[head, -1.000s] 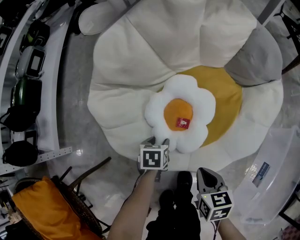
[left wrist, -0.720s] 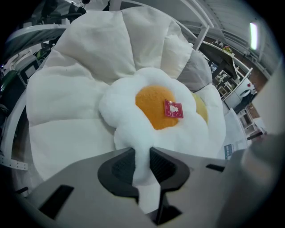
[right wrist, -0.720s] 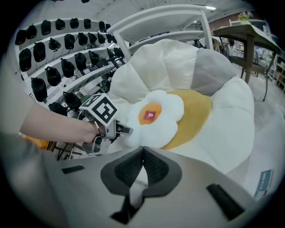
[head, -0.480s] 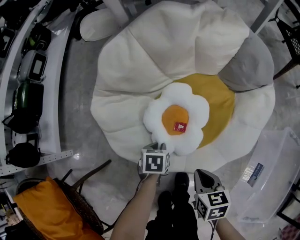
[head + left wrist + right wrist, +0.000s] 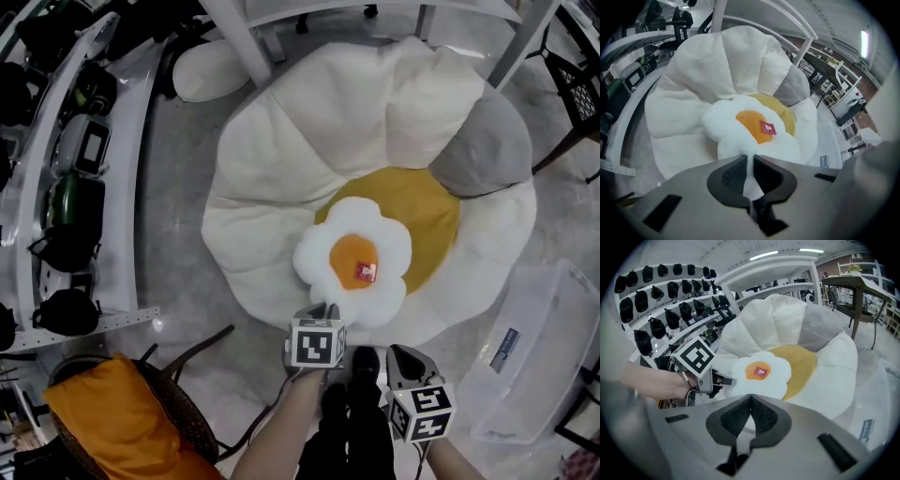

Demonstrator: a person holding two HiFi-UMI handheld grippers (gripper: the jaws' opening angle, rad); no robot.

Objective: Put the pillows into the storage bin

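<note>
Overlapping the yellow centre of a large white petal-shaped floor cushion (image 5: 281,159), the small white flower-shaped plush pillow with an orange middle (image 5: 352,262) was gripped at its near petal by the left gripper (image 5: 323,307). That gripper's jaws had just been closing and were clamped on the plush edge. The right gripper (image 5: 405,354) was held just beside it, its jaws brought together with nothing between them. A grey pillow (image 5: 483,145) was propped on the cushion's far right side. The clear plastic storage bin (image 5: 534,375) was set on the floor to the right, well apart from the small pillow.
</note>
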